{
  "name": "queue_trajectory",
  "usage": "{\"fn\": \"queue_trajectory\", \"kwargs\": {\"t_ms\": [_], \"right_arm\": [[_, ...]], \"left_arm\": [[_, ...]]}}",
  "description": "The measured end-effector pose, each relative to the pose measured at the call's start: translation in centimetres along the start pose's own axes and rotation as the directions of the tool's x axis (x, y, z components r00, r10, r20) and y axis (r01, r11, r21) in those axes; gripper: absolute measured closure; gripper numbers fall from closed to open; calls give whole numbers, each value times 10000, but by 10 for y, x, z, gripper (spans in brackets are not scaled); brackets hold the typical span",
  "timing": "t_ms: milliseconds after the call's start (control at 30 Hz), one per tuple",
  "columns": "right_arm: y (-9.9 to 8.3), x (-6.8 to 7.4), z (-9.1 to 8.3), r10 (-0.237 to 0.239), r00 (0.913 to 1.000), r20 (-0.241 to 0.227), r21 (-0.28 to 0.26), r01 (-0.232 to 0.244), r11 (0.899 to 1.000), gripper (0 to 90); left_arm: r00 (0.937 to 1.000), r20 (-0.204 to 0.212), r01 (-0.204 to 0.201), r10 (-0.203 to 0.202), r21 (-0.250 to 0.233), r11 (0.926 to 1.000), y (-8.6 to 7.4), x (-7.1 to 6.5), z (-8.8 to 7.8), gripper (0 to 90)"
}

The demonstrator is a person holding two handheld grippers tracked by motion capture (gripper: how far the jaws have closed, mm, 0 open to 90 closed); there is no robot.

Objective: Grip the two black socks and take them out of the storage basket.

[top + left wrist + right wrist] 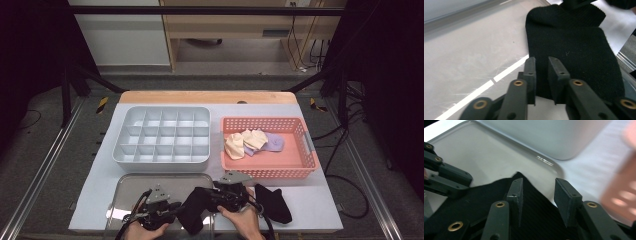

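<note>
- A black sock (192, 212) lies on the metal tray (150, 182) at the near edge of the table, between the two grippers.
- In the high view its long axis runs from upper right, under the right gripper (220, 199), down to lower left near the left gripper (172, 209). In the left gripper view the ribbed cuff end (584, 12) points away from that camera and the plain end lies at the jaws.
- The left gripper (541, 62) has its jaws drawn narrow, with a slim gap between the pads; they sit at the near edge of the sock (571, 50). Whether cloth is pinched between them I cannot tell.
- The right gripper (537, 185) has its jaws about half apart, over the ribbed part of the sock (499, 202); the pads are not seen pressing on it.
- A second black sock (274, 202) lies on the white mat (310, 200) just right of the right hand (245, 220), its long axis running from upper left to lower right.
- Counts: two black socks near the hands; one tray; one grey divided box (162, 137) with fifteen cells; one pink basket (300, 167) with a small pile of cream and lilac socks (252, 142), whose number I cannot tell.
- No brand, label or writing can be read on anything.
</note>
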State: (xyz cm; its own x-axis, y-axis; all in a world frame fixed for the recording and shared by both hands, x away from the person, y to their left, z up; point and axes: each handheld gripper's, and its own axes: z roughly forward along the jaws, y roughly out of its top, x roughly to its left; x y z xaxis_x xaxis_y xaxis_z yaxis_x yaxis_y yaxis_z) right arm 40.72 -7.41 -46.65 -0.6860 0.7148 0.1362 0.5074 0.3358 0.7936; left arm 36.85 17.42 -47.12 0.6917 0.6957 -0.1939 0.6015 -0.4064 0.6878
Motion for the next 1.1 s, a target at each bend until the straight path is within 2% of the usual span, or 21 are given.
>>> {"fn": "queue_trajectory", "kwargs": {"t_ms": [133, 233, 333, 467, 567, 633, 800, 933, 1100], "right_arm": [[3, 4, 14, 105, 9997, -232, 145, -102, 9998, 592], [4, 7, 23, 160, 9992, -355, 302, -149, 9994, 601], [4, 10, 29, 12, 9995, -324, 572, 7, 9984, 645], [4, 10, 28, -24, 9996, -297, 679, 44, 9977, 753], [4, 8, 26, -21, 9996, -275, 877, 45, 9961, 864], [5, 8, 24, 57, 9995, -324, 977, -26, 9952, 878], [10, 3, 15, 362, 9982, -475, 644, -332, 9974, 883], [15, 3, 6, 502, 9974, -520, 191, -493, 9986, 884], [19, 5, -3, 313, 9981, -525, -616, -345, 9975, 887]], "left_arm": [[10000, 58, -76, 76, 10, 10000, 0, 0, 1, 857], [9999, 70, -118, 118, -14, 9999, 0, 0, 1, 878], [9998, 94, -161, 161, -48, 9999, 0, 0, 0, 878], [9999, 50, -128, 129, -167, 9998, 0, 1, -1, 821], [10000, 84, -4, 8, -377, 9993, 0, 2, -4, 736], [9999, 109, 71, -65, -535, 9985, -1, 4, -6, 676], [9994, 286, 219, -199, -741, 9970, -2, 6, -10, 588], [9975, 663, 289, -237, -788, 9965, -2, 6, -8, 501], [9956, 912, 269, -200, -751, 9968, -2, 4, -6, 448]]}}
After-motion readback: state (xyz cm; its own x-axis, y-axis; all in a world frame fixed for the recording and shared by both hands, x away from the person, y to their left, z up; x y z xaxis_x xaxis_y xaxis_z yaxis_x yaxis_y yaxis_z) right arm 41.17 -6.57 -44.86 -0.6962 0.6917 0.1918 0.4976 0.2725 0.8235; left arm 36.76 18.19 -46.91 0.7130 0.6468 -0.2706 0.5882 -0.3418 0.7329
